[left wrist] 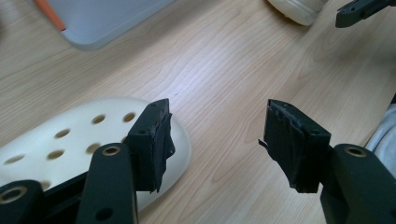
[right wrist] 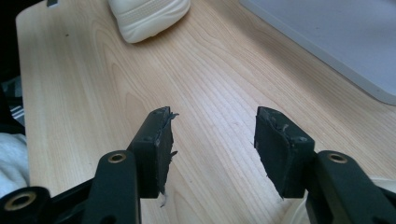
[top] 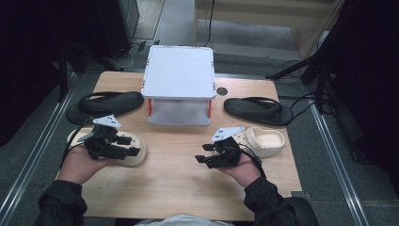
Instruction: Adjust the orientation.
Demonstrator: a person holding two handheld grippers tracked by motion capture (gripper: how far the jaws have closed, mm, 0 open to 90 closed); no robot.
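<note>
A cream clog with holes lies at the table's left, and my left gripper hovers over it, pointing right. In the left gripper view the jaws stand open with bare wood between them; the clog's toe lies under the left jaw. A second cream clog sits at the right. Just left of it is my right gripper, pointing left. Its jaws are open over bare table, with nothing between them. The left clog shows farther off in the right gripper view.
A white box-like stand with orange posts stands at the middle back of the wooden table. One black flip-flop lies to its left and another to its right. The table's edges drop to a grey floor.
</note>
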